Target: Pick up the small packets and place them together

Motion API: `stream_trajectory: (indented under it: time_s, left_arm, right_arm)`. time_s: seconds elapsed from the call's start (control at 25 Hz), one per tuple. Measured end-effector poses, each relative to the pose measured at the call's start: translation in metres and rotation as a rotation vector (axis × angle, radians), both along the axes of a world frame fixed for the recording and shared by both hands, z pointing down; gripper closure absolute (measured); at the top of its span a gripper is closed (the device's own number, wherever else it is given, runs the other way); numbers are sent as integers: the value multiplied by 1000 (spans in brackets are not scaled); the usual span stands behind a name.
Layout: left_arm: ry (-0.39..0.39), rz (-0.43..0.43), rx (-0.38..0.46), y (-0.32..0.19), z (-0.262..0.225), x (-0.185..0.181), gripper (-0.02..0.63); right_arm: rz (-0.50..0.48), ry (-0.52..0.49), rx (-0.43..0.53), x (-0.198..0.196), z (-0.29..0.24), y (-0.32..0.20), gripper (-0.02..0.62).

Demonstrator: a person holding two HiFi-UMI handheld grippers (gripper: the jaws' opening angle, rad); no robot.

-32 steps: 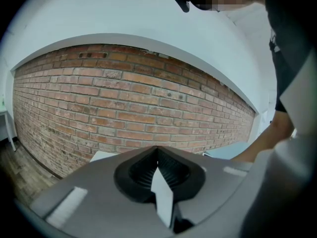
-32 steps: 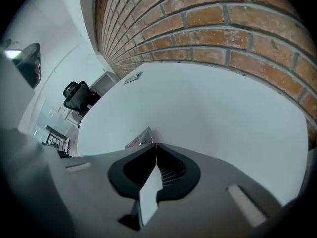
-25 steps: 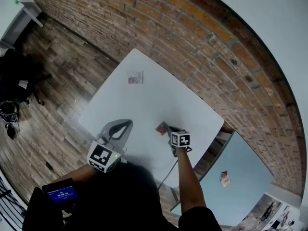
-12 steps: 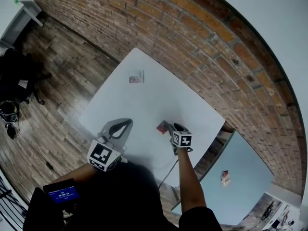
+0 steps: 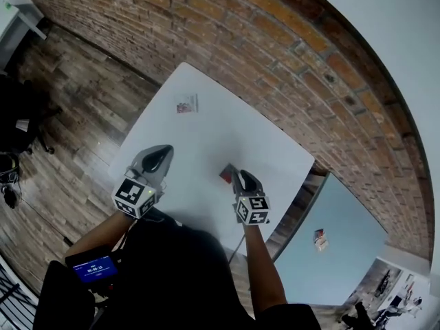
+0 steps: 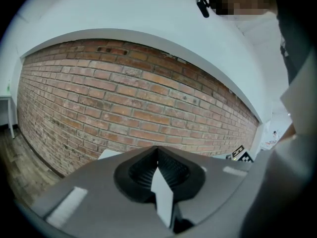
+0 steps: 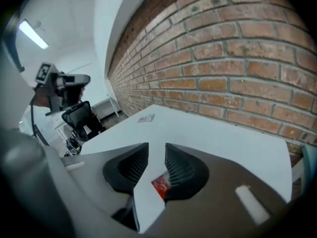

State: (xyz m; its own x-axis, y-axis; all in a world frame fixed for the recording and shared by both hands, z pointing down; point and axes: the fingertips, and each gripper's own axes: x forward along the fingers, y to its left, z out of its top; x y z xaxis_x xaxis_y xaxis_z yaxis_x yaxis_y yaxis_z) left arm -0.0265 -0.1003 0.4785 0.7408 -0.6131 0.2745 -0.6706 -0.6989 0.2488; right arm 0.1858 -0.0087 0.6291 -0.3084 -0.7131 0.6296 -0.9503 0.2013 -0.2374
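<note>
Right gripper view: right gripper [image 7: 156,148] jaws apart, just been opening. Red packet [image 7: 160,186] shows below gap, unpressed, lying on white table [image 5: 206,139]. Left gripper [image 6: 157,151] jaws together, nothing between. Second packet [image 5: 186,104] near far corner, well apart from red one. Judgement: packets not yet together; second one left to fetch.

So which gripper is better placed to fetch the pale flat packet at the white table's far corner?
Left. The left gripper is nearer the pale flat packet, though its jaws are shut. The right gripper, whose jaws have just been opening, hangs over the small red packet without gripping it.
</note>
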Motion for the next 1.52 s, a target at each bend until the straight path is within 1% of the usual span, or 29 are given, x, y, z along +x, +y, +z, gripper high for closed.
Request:
stream_trajectory:
  time_s: [0.04, 0.16, 0.2, 0.32, 0.44, 0.6, 0.76, 0.92, 1.0, 1.08, 1.2, 1.28, 1.4, 1.52]
  left_arm:
    - [2, 7, -4, -5, 6, 2, 604]
    - [-6, 33, -30, -20, 26, 5, 604]
    - [-19, 45, -29, -25, 31, 6, 604]
    - [-95, 79, -5, -38, 48, 10, 604]
    - [-152, 126, 2, -49, 68, 14, 604]
    - [-190, 179, -11, -66, 91, 15, 604]
    - [-206, 169, -31, -90, 111, 8, 604]
    - [-245, 186, -35, -111, 128, 0, 603]
    - [-230, 185, -46, -116, 130, -1, 604]
    - [-197, 185, -58, -111, 126, -4, 604]
    - [-154, 202, -71, -98, 117, -10, 604]
    - [-126, 204, -73, -94, 107, -17, 604]
    - [-74, 167, -62, -92, 88, -31, 604]
    - [-49, 143, -28, -91, 69, -45, 604]
  right_arm:
    - [2, -17, 37, -7, -14, 1, 500]
    - [32, -69, 132, -28, -52, 2, 502]
    - [38, -69, 156, -35, -63, 2, 498]
    - [49, -51, 202, -47, -85, 4, 489]
    - [66, -33, 222, -54, -96, 9, 489]
    - [111, -37, 223, -61, -100, 10, 489]
    - [158, -33, 234, -64, -105, 2, 489]
    - [168, -28, 232, -70, -104, -11, 485]
    - [188, -57, 213, -70, -97, -21, 485]
    - [209, -98, 193, -70, -87, -36, 485]
    - [210, -114, 178, -76, -73, -67, 495]
    - [201, -115, 152, -81, -60, -90, 495]
    - [162, -126, 85, -92, -32, -121, 492]
    - [126, -127, 29, -100, -6, -149, 487]
